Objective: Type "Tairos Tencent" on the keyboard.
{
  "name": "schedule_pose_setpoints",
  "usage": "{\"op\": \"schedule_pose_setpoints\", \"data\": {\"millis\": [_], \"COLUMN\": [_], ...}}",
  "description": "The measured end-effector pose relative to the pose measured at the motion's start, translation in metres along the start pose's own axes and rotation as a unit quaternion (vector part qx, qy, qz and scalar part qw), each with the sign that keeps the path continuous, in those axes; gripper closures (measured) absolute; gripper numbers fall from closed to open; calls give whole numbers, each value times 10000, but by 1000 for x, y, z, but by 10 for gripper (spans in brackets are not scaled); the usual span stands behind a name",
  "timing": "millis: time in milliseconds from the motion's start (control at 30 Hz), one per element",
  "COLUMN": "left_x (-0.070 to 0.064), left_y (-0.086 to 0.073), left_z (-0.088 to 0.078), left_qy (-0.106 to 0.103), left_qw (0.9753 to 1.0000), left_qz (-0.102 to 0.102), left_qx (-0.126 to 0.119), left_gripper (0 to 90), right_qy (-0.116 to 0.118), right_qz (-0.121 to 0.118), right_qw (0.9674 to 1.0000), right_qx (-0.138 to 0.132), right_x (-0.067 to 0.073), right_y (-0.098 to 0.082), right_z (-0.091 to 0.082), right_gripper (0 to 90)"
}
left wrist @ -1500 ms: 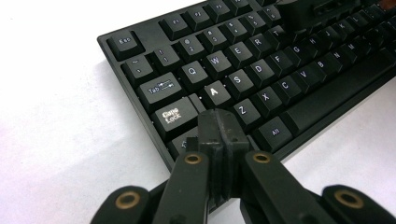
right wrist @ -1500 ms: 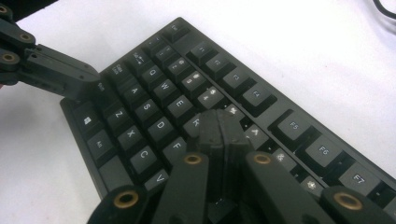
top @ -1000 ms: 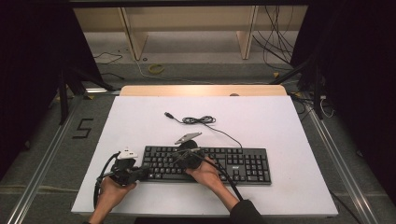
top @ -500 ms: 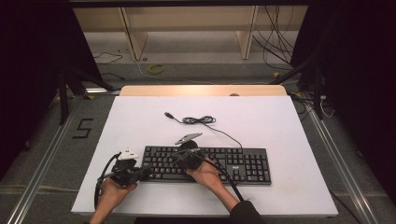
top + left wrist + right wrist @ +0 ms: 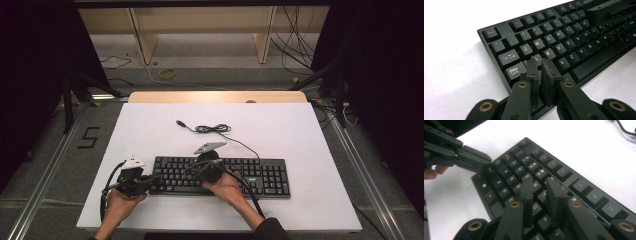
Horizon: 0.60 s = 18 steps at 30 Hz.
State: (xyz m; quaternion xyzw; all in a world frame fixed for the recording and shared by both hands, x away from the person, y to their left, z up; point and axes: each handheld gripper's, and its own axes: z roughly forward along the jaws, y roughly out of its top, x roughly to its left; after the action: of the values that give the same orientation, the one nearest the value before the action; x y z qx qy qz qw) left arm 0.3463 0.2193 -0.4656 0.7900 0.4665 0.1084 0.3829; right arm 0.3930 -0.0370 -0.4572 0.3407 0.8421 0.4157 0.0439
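A black keyboard [image 5: 250,176] lies on the white table [image 5: 280,125], near the front edge. My left gripper [image 5: 152,180] is at the keyboard's left end. Its tips [image 5: 539,61] hover over the Caps Lock and A keys [image 5: 564,42], a narrow slit between them, nothing inside. My right gripper [image 5: 192,170] is over the left-middle keys. Its jaws [image 5: 539,181] stand about a key's width apart above the R, T, F, G keys [image 5: 554,167], holding nothing. Both pairs of jaws have just been opening. The left gripper [image 5: 482,161] reaches the keyboard's corner in the right gripper view.
The keyboard's cable [image 5: 212,129] lies coiled behind it, ending in a loose USB plug [image 5: 180,122]. A wooden strip [image 5: 215,96] borders the table's far edge. Beyond it are wooden shelf legs [image 5: 140,35] and floor cables [image 5: 300,45].
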Motion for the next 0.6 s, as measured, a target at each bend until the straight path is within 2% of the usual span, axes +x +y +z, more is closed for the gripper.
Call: {"op": "schedule_pose_setpoints", "data": {"millis": [267, 600], "left_x": [-1, -7], "left_y": [7, 17], "left_z": [0, 8], "left_qy": [-54, -118], "left_qw": [9998, 9998], "left_qz": [-55, -15], "left_qx": [-157, -158], "left_gripper": [745, 586], "right_qy": [104, 217], "right_qz": [19, 51], "right_qw": [9998, 9995], "right_qx": [-146, -240], "right_x": [-1, -2], "right_y": [-7, -22], "right_z": [-17, -35], "right_gripper": [661, 508]}}
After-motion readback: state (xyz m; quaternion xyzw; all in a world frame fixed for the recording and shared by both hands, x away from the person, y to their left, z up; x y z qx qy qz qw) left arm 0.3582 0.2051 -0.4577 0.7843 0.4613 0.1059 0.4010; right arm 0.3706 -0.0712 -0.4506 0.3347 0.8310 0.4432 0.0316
